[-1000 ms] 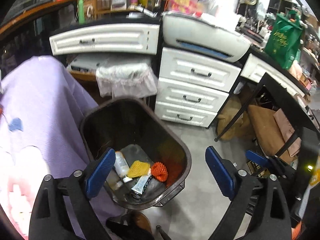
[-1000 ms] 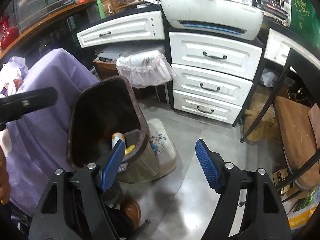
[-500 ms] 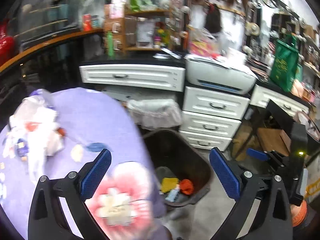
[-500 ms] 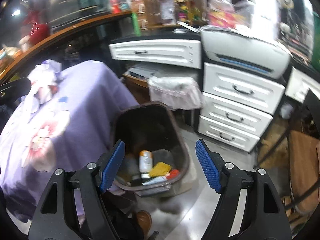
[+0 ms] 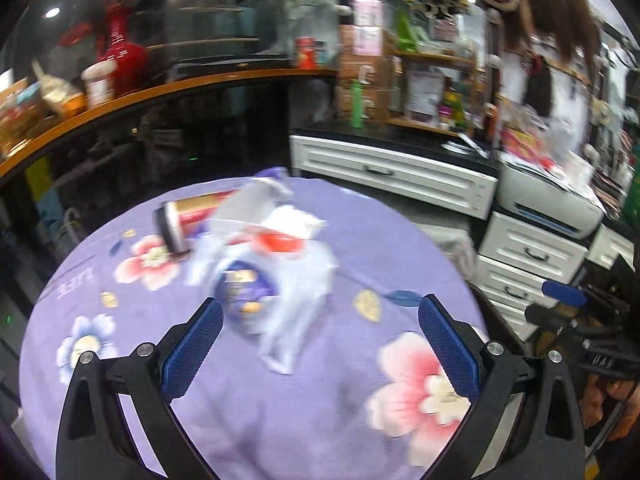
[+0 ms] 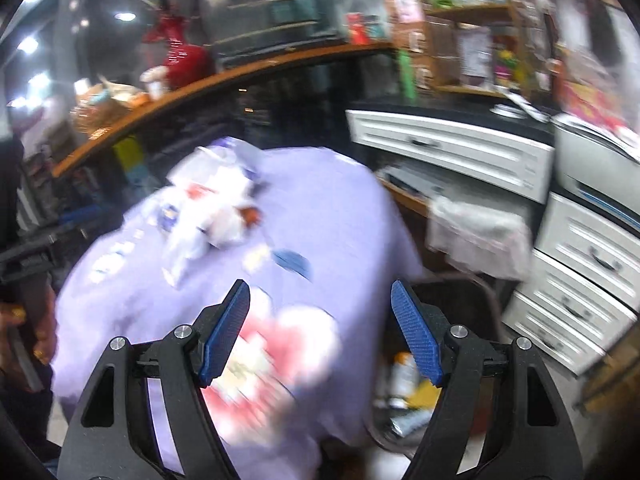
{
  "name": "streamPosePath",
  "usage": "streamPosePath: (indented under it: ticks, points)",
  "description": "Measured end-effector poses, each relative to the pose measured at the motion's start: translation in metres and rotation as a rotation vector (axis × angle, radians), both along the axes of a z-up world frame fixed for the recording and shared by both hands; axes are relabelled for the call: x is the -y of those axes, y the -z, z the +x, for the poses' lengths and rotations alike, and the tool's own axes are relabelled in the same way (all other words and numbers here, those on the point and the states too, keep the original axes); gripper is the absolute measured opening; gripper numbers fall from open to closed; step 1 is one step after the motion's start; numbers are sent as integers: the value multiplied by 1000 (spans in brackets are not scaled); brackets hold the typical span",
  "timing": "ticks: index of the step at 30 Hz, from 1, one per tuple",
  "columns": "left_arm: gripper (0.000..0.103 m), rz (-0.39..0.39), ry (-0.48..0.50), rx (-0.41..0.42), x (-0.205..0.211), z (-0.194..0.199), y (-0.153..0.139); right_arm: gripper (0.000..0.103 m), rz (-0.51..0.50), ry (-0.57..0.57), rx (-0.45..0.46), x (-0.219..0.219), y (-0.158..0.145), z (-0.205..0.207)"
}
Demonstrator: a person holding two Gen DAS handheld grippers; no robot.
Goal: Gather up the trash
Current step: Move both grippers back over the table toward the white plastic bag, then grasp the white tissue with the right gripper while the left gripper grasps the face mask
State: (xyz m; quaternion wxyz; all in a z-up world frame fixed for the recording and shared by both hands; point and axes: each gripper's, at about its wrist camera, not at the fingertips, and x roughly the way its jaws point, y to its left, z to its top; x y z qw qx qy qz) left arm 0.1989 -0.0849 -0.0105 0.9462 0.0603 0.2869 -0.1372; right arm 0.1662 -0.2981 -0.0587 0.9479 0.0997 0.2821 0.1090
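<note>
A round table under a purple flowered cloth (image 5: 304, 392) holds a heap of trash: a white plastic bag (image 5: 296, 276) with a purple packet (image 5: 244, 292) in it, and a lying can (image 5: 184, 220) beside it. My left gripper (image 5: 318, 350) hovers open just short of the bag, nothing between its blue pads. My right gripper (image 6: 320, 332) is open over the table's right edge. The same trash heap (image 6: 212, 220) lies beyond it to the left. The dark trash bin (image 6: 436, 380) with several discarded items stands on the floor below right.
White drawer units (image 5: 528, 256) and a printer (image 5: 548, 200) stand to the right of the table. A dark glass counter with an orange top (image 5: 132, 96) curves behind it. The other gripper and a person's hand (image 5: 592, 400) show at the right edge of the left wrist view.
Both grippers rose and swung left from the trash bin toward the table. The bin left the left wrist view; the trash heap now sits ahead of the left gripper.
</note>
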Motion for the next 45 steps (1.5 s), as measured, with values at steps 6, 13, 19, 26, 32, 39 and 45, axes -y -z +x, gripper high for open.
streamPosePath:
  ticks: [6,13,19,26,32,39,45]
  points:
    - [90,1,-66,-16,-39,13,1,73,66,-137,-15,-42,-14,66]
    - [85,10,-81,-38,-62,35,1,73,92,-240,-56,-81,-19,151]
    - [84,6,-82,-55,-73,65,0,73,87,-286,-104,-107,-12,213]
    - [82,16,-77,-75,-73,92,4,68,72,-324,-154,-132,4,260]
    - [78,28,-71,-95,-64,111,10,31,85,-379,-187,-142,16,270]
    - [71,66,-70,-94,-50,134,9,29,79,-350,-129,-122,3,247]
    - [57,103,-64,-108,-34,154,12,29,68,-305,-106,-96,-5,232]
